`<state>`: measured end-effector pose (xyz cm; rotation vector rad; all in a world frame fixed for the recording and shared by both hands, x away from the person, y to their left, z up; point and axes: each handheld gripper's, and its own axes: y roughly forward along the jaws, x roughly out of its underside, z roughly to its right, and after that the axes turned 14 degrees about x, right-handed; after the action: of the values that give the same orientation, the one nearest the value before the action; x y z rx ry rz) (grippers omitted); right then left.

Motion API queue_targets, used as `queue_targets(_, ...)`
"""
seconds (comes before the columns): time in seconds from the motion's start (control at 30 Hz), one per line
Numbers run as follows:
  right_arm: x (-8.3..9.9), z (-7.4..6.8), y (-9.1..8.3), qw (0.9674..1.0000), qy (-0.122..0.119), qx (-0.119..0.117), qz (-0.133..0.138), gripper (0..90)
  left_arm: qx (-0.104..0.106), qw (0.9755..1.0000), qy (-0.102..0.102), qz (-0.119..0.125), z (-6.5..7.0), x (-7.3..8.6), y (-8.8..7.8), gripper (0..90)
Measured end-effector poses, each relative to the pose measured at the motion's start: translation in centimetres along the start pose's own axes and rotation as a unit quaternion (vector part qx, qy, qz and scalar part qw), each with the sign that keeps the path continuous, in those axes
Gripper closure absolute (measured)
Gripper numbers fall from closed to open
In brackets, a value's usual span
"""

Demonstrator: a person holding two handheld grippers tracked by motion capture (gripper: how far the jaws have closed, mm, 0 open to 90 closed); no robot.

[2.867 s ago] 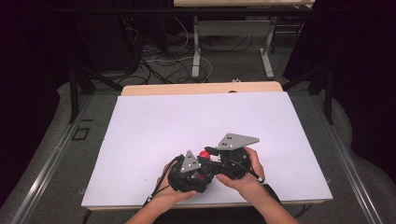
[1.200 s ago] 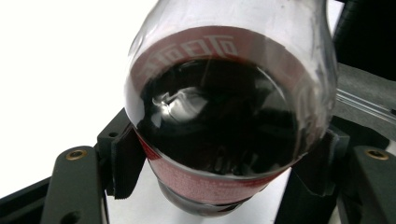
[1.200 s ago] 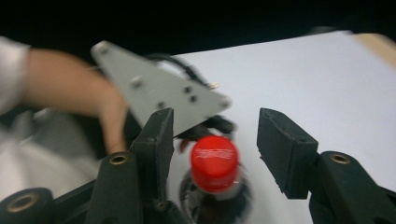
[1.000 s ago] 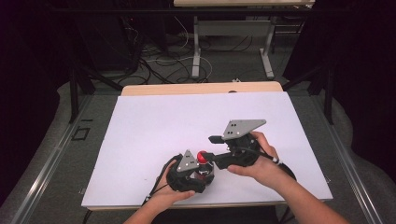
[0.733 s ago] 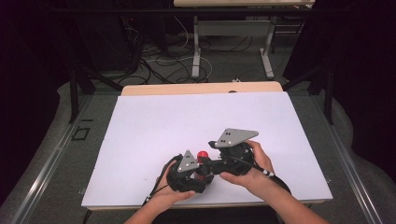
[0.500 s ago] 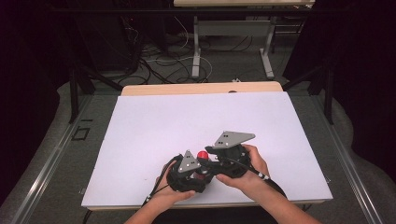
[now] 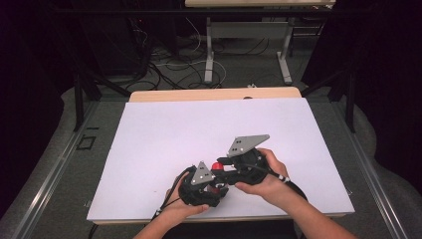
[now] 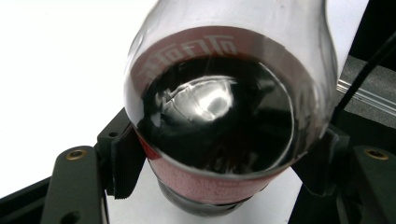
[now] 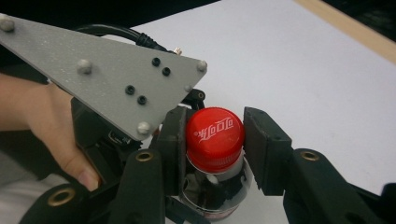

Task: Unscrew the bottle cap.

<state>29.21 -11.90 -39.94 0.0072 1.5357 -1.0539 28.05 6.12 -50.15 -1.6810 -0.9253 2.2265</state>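
Right gripper view: my right gripper (image 9: 212,156) clamps the red cap (image 9: 215,131), left gripper (image 8: 219,158) clamps the slick, liquid-heavy bottle (image 8: 229,107) body, lower centre of frame.

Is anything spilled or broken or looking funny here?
Nothing spilled or broken. The cola bottle sits gripped in the left claw, its red cap on, with the right claw closed around the cap. The white table looks clean.

Glossy clear plastic bottle (image 8: 224,116), smooth red cap (image 9: 215,131)
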Motion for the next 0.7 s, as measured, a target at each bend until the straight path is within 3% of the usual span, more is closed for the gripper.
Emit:
queue_targets(0.03,-0.1,0.4,0.1,0.9996,-0.023,-0.016,0.007,61.0,0.002,1.0,0.0,0.0,0.0,0.0,0.0,29.2)
queue_targets(0.1,-0.3,1.2,0.2,0.9978,-0.043,-0.049,0.004,61.0,0.004,1.0,0.002,0.002,0.1,0.0,0.0,29.2)
queue_targets(0.13,-0.4,1.6,0.3,0.9947,-0.073,-0.073,0.01,61.1,0.004,1.0,0.005,0.001,0.2,-0.1,-0.1,29.2)
queue_targets(0.27,-0.9,3.3,0.8,0.9821,-0.123,-0.142,0.011,61.0,0.025,0.9997,0.005,-0.005,0.3,-0.2,-0.1,29.2)
queue_targets(0.4,-1.4,4.3,1.3,0.9596,-0.188,-0.208,0.02,60.9,0.027,0.9996,0.012,-0.001,0.5,-0.2,0.1,29.2)
queue_targets(0.43,-1.6,4.5,1.4,0.9543,-0.199,-0.222,0.021,60.9,0.041,0.9991,0.007,-0.006,0.7,-0.3,0.0,29.2)
queue_targets(0.5,-1.8,4.6,1.6,0.9452,-0.219,-0.241,0.025,60.8,0.045,0.9989,0.009,-0.005,0.7,-0.2,0.0,29.2)
queue_targets(0.57,-1.9,4.7,1.8,0.9417,-0.225,-0.249,0.02,60.7,0.035,0.9993,0.012,-0.001,0.6,-0.2,0.2,29.2)
queue_targets(0.6,-2.0,4.7,1.8,0.9416,-0.23,-0.245,0.02,60.5,0.037,0.9993,0.006,0.0,0.6,-0.2,0.2,29.2)
queue_targets(0.63,-2.0,4.7,1.8,0.9438,-0.226,-0.24,0.02,60.5,0.04,0.9992,0.002,-0.005,0.5,-0.2,0.0,29.2)
queue_targets(0.7,-2.1,4.7,1.6,0.9521,-0.194,-0.236,0.01,54.0,0.033,0.9994,0.003,-0.002,0.3,-0.2,-0.1,29.2)
